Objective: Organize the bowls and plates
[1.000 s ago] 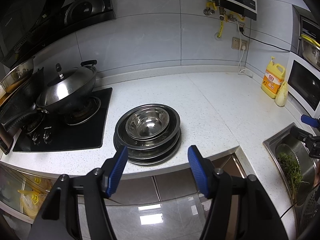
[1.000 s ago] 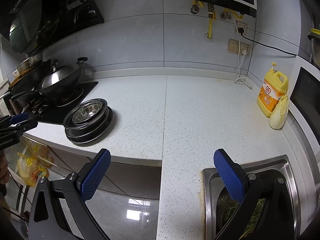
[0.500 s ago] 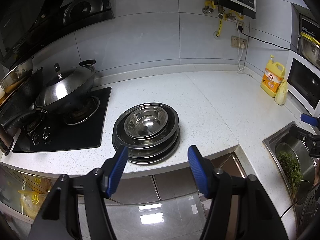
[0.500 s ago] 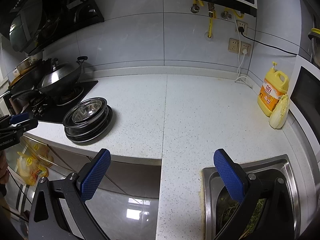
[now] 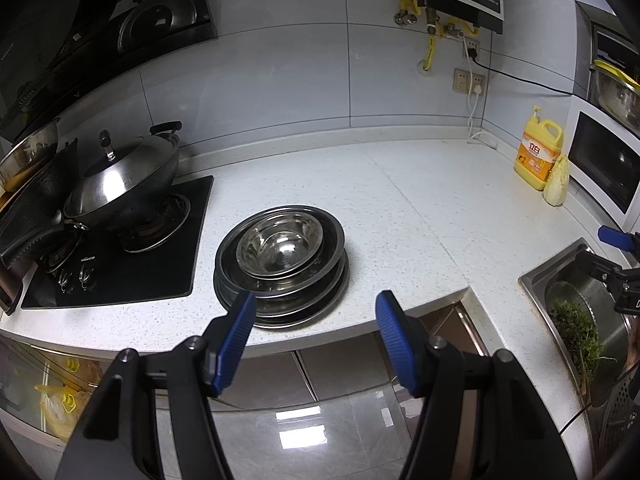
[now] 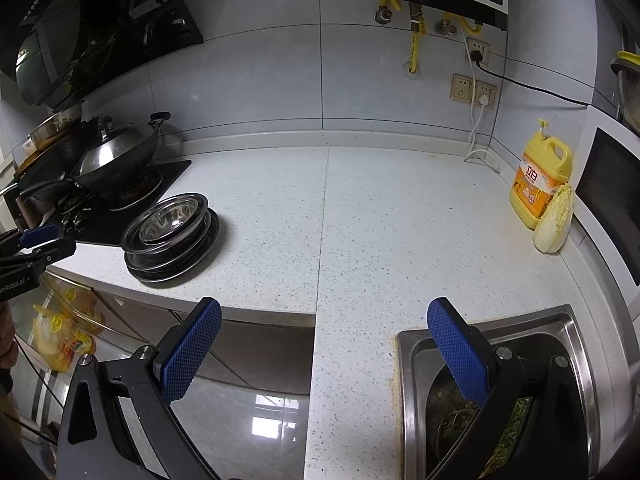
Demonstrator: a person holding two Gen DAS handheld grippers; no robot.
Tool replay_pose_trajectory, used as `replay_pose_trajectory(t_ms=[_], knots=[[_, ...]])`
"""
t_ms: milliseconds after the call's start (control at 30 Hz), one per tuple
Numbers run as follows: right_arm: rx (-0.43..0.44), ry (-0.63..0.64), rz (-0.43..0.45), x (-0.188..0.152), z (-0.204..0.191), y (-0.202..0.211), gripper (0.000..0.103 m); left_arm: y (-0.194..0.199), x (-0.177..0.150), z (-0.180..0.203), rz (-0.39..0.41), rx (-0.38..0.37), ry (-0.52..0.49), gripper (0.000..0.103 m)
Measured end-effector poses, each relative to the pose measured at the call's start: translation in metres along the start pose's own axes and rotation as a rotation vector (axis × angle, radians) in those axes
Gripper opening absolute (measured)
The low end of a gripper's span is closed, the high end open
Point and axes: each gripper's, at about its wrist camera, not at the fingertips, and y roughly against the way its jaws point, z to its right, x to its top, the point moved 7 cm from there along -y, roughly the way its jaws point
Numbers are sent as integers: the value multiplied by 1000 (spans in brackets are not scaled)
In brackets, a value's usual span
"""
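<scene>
Together, the steel dishes form one stack (image 5: 280, 268) on the white countertop (image 5: 400, 208), close to its front edge and just beside the right side of the black hob (image 5: 120, 264). One bowl (image 5: 279, 249) sits on top, nested inside a wider rimmed dish; beneath lie several shallow plates whose exact number cannot be told, though at least three rims show. The left gripper (image 5: 315, 320) hangs before the counter's front edge, jaws spread wide with nothing between them, its left pad overlapping the near rim of the stack in the view without any clear contact. The right gripper (image 6: 324, 336) hovers farther right, over the front edge by the sink (image 6: 572, 332), its two blue pads wide apart and empty. One lidded wok (image 5: 120, 184) stands on the hob. One yellow detergent jug (image 6: 540, 184) stands at the counter's far right corner with one cabbage (image 6: 556, 220) leaning against it. Inside the sink sits one metal pot (image 5: 588, 300) holding green leaves.
</scene>
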Motion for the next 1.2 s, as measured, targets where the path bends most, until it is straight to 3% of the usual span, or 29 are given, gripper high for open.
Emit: replay_pose_trajectory(t_ms=[633,1200], knots=[[-18,-15,-6,-6,10,5,101,-3,1,23,-1,-30,-34,60],[-6,-3,-10,-4,4,0,101,-3,-3,12,-10,-15,0,60]])
